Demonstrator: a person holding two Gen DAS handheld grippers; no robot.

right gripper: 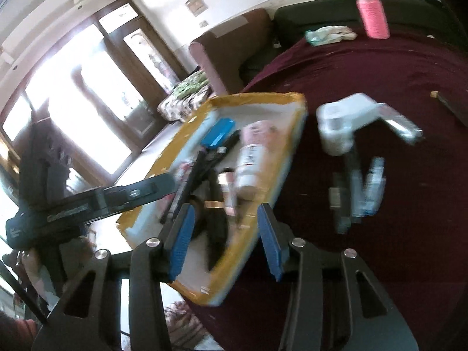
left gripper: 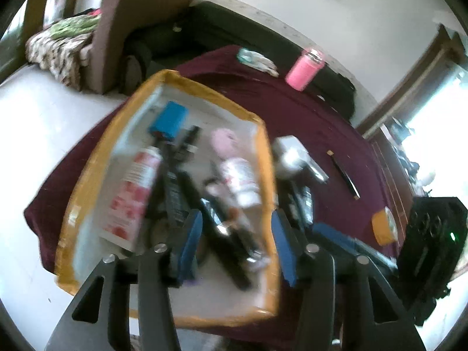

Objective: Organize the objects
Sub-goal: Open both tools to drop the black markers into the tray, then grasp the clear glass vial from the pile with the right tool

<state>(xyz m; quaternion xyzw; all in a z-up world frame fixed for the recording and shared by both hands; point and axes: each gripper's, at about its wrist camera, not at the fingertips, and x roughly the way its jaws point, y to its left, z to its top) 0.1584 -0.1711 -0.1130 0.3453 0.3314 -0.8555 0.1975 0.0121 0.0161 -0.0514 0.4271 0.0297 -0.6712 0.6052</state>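
We've got both grippers over the tray [left gripper: 264, 158], w/ the blue-padded fingers [left gripper: 191, 239] of each spread and nothing between the pads. The left gripper [left gripper: 237, 245] hangs above the tray's near end; the right gripper [right gripper: 225, 239] straddles the tray's near-right rim. No earlier view, so we only say: open, empty, apparently free for another pick.

The tray is our landmark: shallow, white inside, rim wrapped in tan-yellow tape that looks papery and a bit crumpled. It sits on the maroon cloth [left gripper: 292, 108] covering the table, probably the collection spot, since most small items already lie in it. Inside, near to far: dark slim pieces (remote-like, blurred, can't say exactly), a red-and-white printed can [left gripper: 131, 196] lying flat at the tray's left side, a white labelled bottle [left gripper: 239, 178] on its side at the tray's right side, a pale pink soft-looking thing [left gripper: 225, 143] beyond that, and a blue boxy item [left gripper: 169, 120] at the tray's far end. Round items lie flat, likely so they don't topple.

Just right of the tray, outside it: a white plastic piece w/ a shiny metal part [right gripper: 351, 122], plus blurred dark and clear bits [right gripper: 359, 193] — likely still to be sorted. Well beyond the tray, a pink cylindrical bottle [left gripper: 304, 70] stands upright near the table's far edge, a crumpled pale cloth [left gripper: 257, 60] beside it.
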